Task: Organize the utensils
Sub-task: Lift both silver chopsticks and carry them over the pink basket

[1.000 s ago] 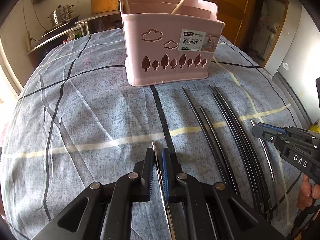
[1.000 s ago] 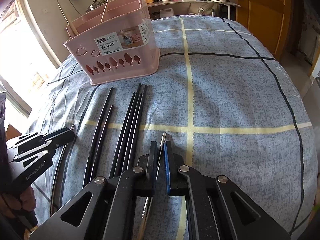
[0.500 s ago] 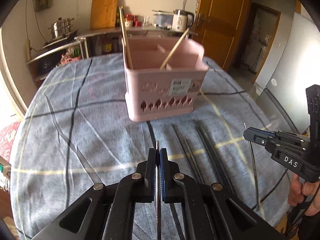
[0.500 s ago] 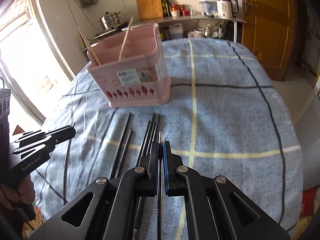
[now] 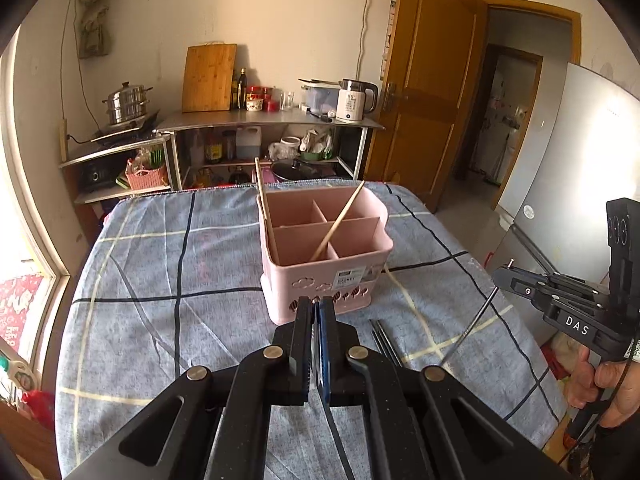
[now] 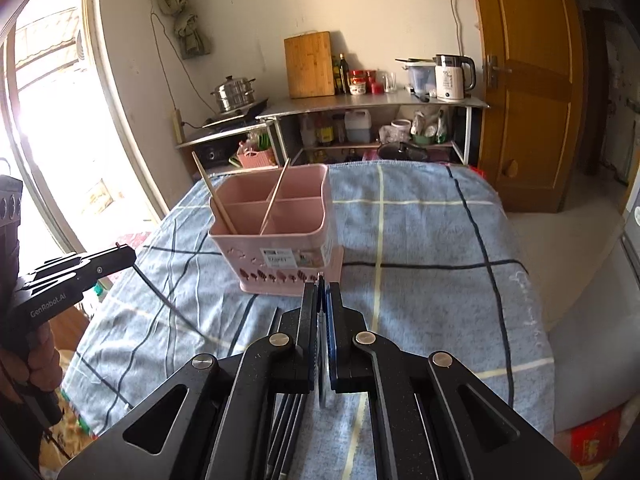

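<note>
I am holding my left gripper (image 5: 316,308) above the blue checked tablecloth (image 5: 160,280), its jaws clamping a thin metal chopstick (image 6: 160,294) that is hanging down and away from the pads toward the cloth. In the left wrist view that stick is showing only as a sliver between the pads. The pink basket (image 5: 324,256) is standing just ahead of and below the fingertips, upright, near the middle of the table.

The basket is showing four compartments. Two wooden chopsticks (image 5: 338,224) are leaning in it: one in the near left compartment against the left wall, the other slanting across the centre divider.

To the right of my left gripper, dark chopsticks (image 5: 384,340) are lying on the cloth in front of the basket. My grippers are covering most of them, so I cannot count them.

My right gripper (image 6: 322,292) is sitting further right, also above the cloth, jaws pinching a second thin metal chopstick (image 5: 472,324) that is angling down toward the table. The basket is ahead of it and slightly left. A hand (image 5: 608,384) is gripping its handle; another hand (image 6: 36,364) is gripping the left one.
</note>
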Action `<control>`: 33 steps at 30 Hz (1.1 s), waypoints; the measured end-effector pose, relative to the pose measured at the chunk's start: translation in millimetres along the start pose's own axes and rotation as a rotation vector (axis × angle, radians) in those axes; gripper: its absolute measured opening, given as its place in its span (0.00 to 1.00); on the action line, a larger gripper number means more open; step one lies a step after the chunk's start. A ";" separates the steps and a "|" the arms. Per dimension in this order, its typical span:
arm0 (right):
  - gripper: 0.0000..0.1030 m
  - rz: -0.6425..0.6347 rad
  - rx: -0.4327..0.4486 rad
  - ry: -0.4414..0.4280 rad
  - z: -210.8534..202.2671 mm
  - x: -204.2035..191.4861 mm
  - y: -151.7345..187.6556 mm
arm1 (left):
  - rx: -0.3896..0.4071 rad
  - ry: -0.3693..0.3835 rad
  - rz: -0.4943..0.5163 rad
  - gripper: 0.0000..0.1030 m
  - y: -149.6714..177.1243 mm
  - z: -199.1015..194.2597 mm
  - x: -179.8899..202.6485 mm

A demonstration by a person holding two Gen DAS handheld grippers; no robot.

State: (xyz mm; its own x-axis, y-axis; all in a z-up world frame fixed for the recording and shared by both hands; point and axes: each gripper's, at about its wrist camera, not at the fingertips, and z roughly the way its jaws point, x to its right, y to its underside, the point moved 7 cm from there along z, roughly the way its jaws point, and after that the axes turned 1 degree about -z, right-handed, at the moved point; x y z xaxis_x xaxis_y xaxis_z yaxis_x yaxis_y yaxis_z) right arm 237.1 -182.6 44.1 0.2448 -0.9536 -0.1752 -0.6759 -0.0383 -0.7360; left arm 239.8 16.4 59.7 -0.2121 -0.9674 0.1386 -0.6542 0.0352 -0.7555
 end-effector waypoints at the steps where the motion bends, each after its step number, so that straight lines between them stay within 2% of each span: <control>1: 0.04 -0.002 0.004 0.002 -1.0 -0.4 -1.3 | 0.002 0.001 0.000 0.03 -1.5 -0.8 0.0; 17: 0.04 -0.041 0.038 -0.032 -11.8 -16.9 -20.7 | -0.009 0.026 0.014 0.03 -16.0 -9.0 4.9; 23: 0.04 -0.055 0.080 -0.066 -13.9 -34.2 -48.4 | 0.043 0.042 0.011 0.03 -53.7 -19.3 4.6; 33: 0.04 -0.061 0.179 -0.106 -11.0 -56.6 -114.1 | 0.133 0.012 0.001 0.03 -120.5 -22.9 -3.9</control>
State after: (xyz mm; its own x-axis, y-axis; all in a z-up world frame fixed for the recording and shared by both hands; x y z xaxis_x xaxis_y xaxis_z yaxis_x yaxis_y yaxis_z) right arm 292.7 -127.6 145.2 0.3598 -0.9139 -0.1880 -0.5258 -0.0321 -0.8500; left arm 302.8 21.7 164.8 -0.2216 -0.9643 0.1448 -0.5518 0.0016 -0.8340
